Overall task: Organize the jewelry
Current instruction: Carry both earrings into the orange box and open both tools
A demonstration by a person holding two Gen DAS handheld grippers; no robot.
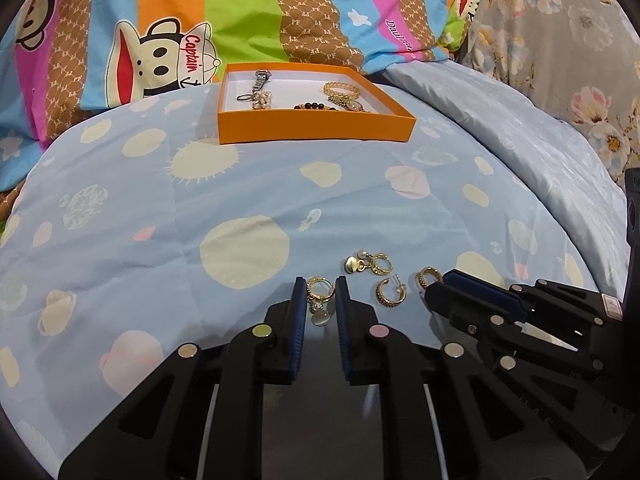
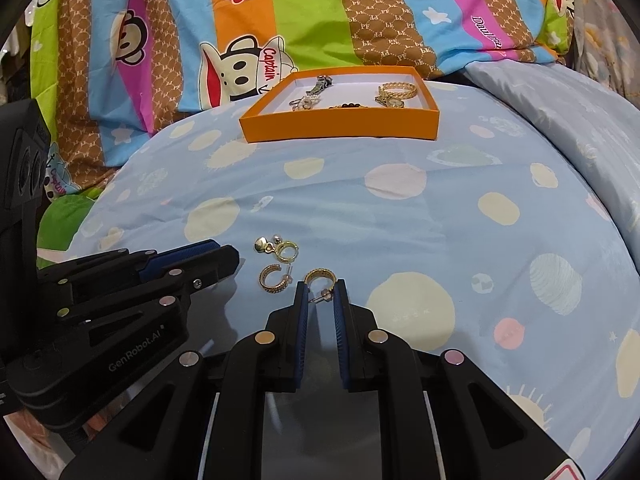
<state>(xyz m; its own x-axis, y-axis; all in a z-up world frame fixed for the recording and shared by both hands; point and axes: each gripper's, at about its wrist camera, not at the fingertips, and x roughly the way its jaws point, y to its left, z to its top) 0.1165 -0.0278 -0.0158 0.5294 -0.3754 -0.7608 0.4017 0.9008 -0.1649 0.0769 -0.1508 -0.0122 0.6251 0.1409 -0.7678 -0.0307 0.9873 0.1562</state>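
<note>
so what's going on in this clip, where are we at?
A person with a handheld gripper in each hand is sorting jewelry on a bed. The left gripper is closed around a gold drop earring; the right gripper is shut on a gold hoop earring. Two more earrings, a hoop and a charm piece, lie loose on the blue quilt. The orange tray further back already holds watches and bracelets.

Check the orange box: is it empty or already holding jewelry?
Already holding jewelry. The lidless orange box contains a gold bracelet, a watch and beads.
</note>
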